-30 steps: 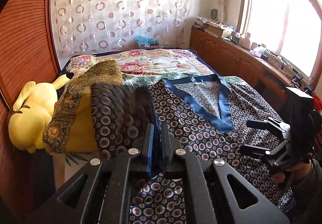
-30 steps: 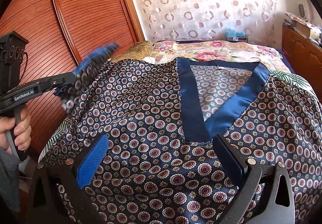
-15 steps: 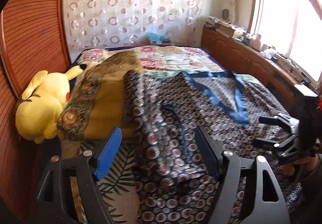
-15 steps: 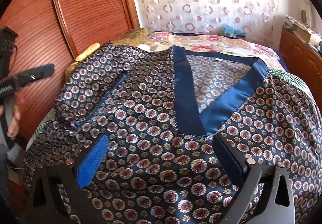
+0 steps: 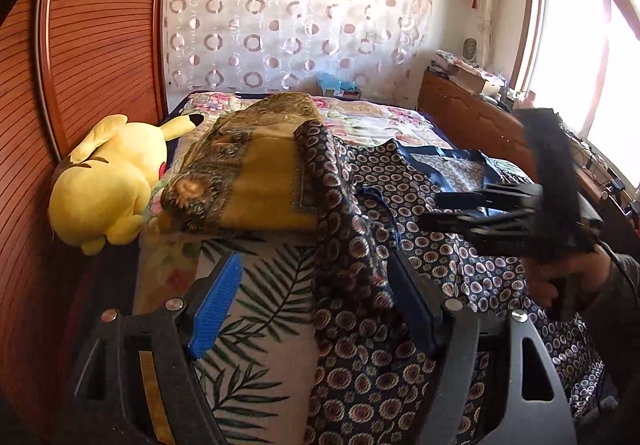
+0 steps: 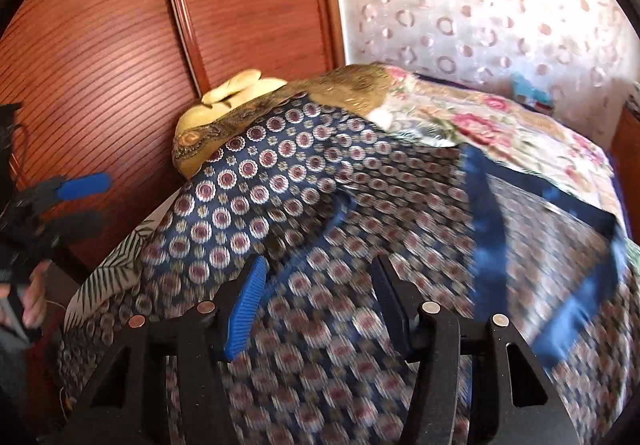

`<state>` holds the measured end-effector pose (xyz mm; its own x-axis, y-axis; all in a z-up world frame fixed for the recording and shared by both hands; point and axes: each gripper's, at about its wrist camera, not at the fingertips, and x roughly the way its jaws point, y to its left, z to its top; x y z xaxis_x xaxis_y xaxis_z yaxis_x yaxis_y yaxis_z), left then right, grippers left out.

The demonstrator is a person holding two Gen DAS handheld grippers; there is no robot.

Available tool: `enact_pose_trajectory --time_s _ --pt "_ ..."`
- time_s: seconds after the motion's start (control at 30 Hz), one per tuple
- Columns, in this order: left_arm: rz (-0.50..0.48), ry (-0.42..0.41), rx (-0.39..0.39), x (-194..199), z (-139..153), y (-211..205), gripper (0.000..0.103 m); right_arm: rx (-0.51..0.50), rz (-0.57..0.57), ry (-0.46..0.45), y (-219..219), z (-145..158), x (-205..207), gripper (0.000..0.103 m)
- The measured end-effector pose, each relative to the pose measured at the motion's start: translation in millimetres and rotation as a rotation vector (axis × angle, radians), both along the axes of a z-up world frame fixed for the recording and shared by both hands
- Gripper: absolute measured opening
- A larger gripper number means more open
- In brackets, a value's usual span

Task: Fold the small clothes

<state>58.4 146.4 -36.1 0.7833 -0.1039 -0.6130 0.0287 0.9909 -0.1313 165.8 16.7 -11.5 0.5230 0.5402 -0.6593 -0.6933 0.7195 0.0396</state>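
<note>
Here, both tongs, left tongs [image 5: 316,309] and right tongs [image 6: 316,301], spread apart, empty, garment [image 5: 360,245] edge seemingly overhanging bedside.

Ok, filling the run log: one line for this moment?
left gripper: open, empty | right gripper: open, over patterned shirt | shirt sleeve draped on gold cushion

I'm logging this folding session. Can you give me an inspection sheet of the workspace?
Surface: bed, leaf-print sheet, floral quilt behind.
Job's things: patterned top spread out, one sleeve draped on a gold cushion.
Clutter: yellow plush by the cushion.
Grippers: left gripper open over the top's edge; right gripper open above the top; both hold nothing.
Cables: one thin cable at the right gripper's hand.
Surroundings: wooden wardrobe, curtain, window.
</note>
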Motion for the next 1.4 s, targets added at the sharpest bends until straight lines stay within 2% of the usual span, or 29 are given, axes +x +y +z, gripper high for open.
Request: enact_pose_trajectory --time_s 0.07,0.2,0.3,0.37,0.4,0.53,0.7,0.8,0.9,1.07,1.23,1.3,1.37,1.4 --pt "0.005 0.000 -0.006 -2 -2 2 0.076 -0.042 -0.006 0.014 15 -8 14 0.046" --pt "-0.002 0.001 -0.020 -5 -3 3 0.076 -0.068 -0.014 0.047 31 -23 34 0.042" --pt "-0.005 -0.001 -0.024 -7 -3 3 0.076 -0.094 -0.014 0.036 37 -30 41 0.030" --pt "-0.006 0.000 -0.025 -7 -4 3 0.076 -0.092 -0.008 0.035 41 -32 43 0.019" --pt "-0.004 0.002 -0.024 -7 -4 3 0.076 -0.087 -0.004 0.038 41 -33 45 0.009" --pt "-0.003 0.007 -0.023 -9 -5 1 0.076 -0.086 0.007 0.043 36 -32 51 0.001" --pt "-0.005 0.007 -0.017 -7 -5 -2 0.076 -0.035 -0.041 0.005 3 -10 42 0.001" --pt "-0.006 0.010 -0.018 -3 -6 -5 0.076 -0.063 -0.095 -0.028 -14 -7 48 0.001" --pt "-0.012 0.016 -0.019 4 -9 -8 0.076 -0.083 -0.122 -0.011 -22 -12 53 0.002" --pt "-0.030 0.031 0.011 21 -10 -16 0.076 -0.111 -0.105 -0.015 -40 -12 39 0.010" --pt "-0.052 0.026 0.009 45 -11 -19 0.076 -0.125 -0.116 -0.017 -75 -10 25 0.040" --pt "-0.050 0.033 -0.003 58 -15 -17 0.072 -0.119 -0.137 -0.014 -91 -9 15 0.040" --pt "-0.045 0.057 -0.012 70 -19 -15 0.060 -0.139 -0.153 -0.009 -109 -5 -4 0.040" --pt "-0.046 0.070 -0.018 76 -21 -15 0.058 -0.166 -0.168 -0.001 -119 -8 -8 0.040"
